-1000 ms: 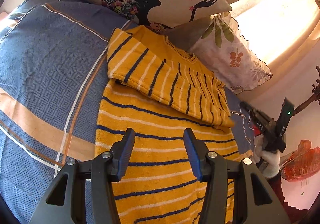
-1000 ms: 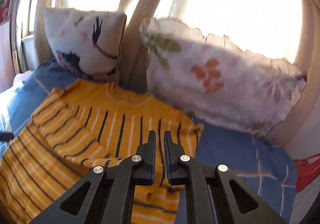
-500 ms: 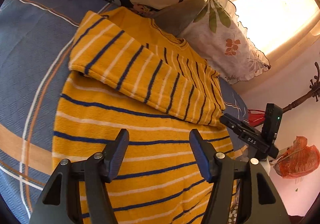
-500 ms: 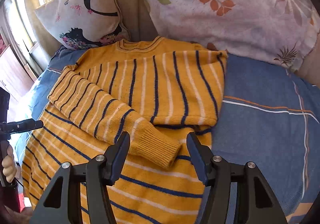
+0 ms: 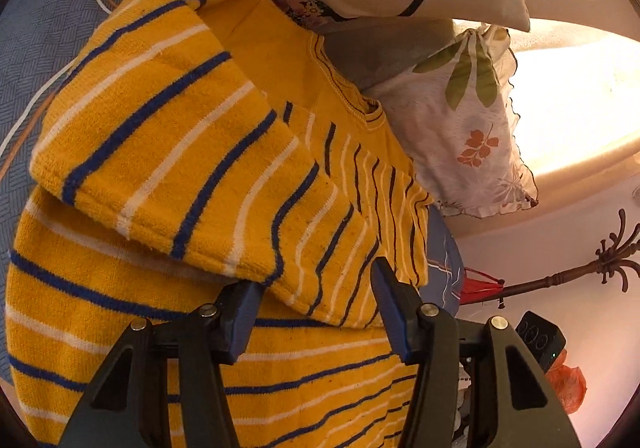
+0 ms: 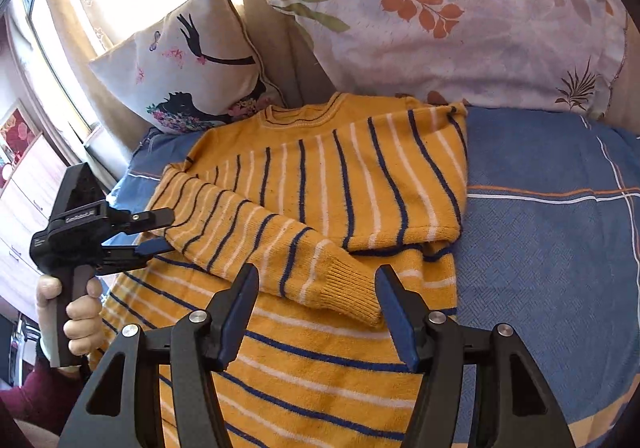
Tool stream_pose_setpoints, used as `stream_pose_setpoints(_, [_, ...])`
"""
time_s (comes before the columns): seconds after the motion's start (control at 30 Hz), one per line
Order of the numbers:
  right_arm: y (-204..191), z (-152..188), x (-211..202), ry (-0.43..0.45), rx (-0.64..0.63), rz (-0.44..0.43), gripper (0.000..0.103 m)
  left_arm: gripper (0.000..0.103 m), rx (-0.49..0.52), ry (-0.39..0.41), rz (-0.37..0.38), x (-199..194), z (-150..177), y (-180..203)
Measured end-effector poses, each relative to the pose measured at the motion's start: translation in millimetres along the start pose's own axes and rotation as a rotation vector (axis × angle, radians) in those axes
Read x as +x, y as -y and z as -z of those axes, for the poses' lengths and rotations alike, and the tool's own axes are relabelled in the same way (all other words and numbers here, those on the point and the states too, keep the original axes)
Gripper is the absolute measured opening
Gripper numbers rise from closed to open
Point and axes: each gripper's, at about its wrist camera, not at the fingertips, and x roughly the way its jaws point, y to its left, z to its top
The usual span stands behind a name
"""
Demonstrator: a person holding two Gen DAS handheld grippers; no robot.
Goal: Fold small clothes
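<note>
A yellow sweater [image 6: 320,184] with blue and white stripes lies on a blue bedsheet [image 6: 552,232], both sleeves folded across its chest. It also fills the left wrist view [image 5: 192,176]. My left gripper [image 5: 316,300] is open, its fingers straddling the edge of the folded sleeve; it also shows in the right wrist view [image 6: 156,232] at the sweater's left side. My right gripper [image 6: 316,300] is open and empty, just above the ribbed cuff [image 6: 352,300] of the folded sleeve.
Two pillows stand at the head of the bed: one with a black silhouette print [image 6: 188,68] and one with leaf print [image 6: 460,24]. A bright window is behind them. A wooden coat stand [image 5: 580,276] and an orange bag [image 5: 568,384] are beyond the bed's edge.
My right gripper opened from shut, letting the sleeve lie on the sweater, and drew back. My left gripper moved forward and down onto the folded sleeve's edge.
</note>
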Motion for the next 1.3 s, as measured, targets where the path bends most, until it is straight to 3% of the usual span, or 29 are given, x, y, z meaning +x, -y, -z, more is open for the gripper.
stream_pose_setpoints(0.1, [-9.9, -0.9, 10.3, -0.031, 0.03, -0.128, 0.065, 0.053, -0.047, 0.005, 0.014, 5.2, -2.9, -5.7])
stream_pose_setpoints(0.13, [-11.4, -0.5, 16.6, -0.05, 0.068, -0.198, 0.066, 0.043, -0.042, 0.01, 0.012, 4.6, -3.2, -4.7])
stream_pose_setpoints(0.17, [-12.1, 1.2, 25.0, -0.08, 0.121, -0.288, 0.066, 0.014, -0.031, 0.021, 0.007, 2.1, -2.8, -2.5])
stream_pose_setpoints(0.2, [-13.9, 4.7, 34.2, -0.114, 0.172, -0.374, 0.067, 0.001, -0.019, 0.026, 0.015, -0.7, -2.5, 0.1])
stream_pose_setpoints(0.3, [-21.6, 15.7, 66.2, -0.209, 0.314, -0.579, 0.068, 0.005, -0.014, 0.073, 0.059, -18.4, -0.5, 9.6])
stream_pose_setpoints(0.4, [-23.4, 23.1, 91.7, -0.244, 0.447, -0.659, 0.069, 0.005, -0.001, 0.104, 0.089, -34.4, -0.2, 18.9])
stream_pose_setpoints(0.63, [2.0, 25.6, 100.3, -0.118, 0.631, -0.629, 0.069, 0.005, 0.007, 0.131, 0.118, -58.4, 6.2, 21.5])
stream_pose_setpoints(0.73, [8.9, 22.9, 85.3, -0.057, 0.635, -0.58, 0.069, 0.005, 0.017, 0.154, 0.133, -68.4, 9.4, 22.6])
stream_pose_setpoints(0.77, [12.1, 18.1, 79.3, -0.034, 0.625, -0.55, 0.065, 0.005, 0.021, 0.163, 0.136, -71.5, 9.4, 22.5])
stream_pose_setpoints(0.83, [14.6, 15.4, 72.5, -0.009, 0.625, -0.502, 0.044, 0.005, 0.023, 0.179, 0.146, -75.4, 8.5, 19.9])
stream_pose_setpoints(0.87, [15.8, 14.8, 70.2, -0.005, 0.629, -0.492, 0.028, 0.005, 0.016, 0.179, 0.152, -76.0, 7.4, 17.6])
stream_pose_setpoints(0.9, [15.9, 11.6, 69.4, -0.006, 0.623, -0.476, 0.02, 0.005, 0.008, 0.175, 0.158, -75.2, 5.9, 15.7])
stream_pose_setpoints(1.03, [13.4, -29.4, 57.8, 0.031, 0.481, -0.349, 0.014, 0.005, 0.026, 0.179, 0.14, -70.0, -8.4, 21.8])
stream_pose_setpoints(1.2, [-6.1, -98.7, 20.1, 0.208, 0.278, -0.262, 0.014, 0.005, 0.104, 0.243, 0.159, -80.1, -23.5, 50.2])
stream_pose_setpoints(1.3, [-5.8, -101.4, 18.4, 0.223, 0.212, -0.164, 0.014, 0.005, 0.137, 0.248, 0.122, -73.2, -14.7, 53.3])
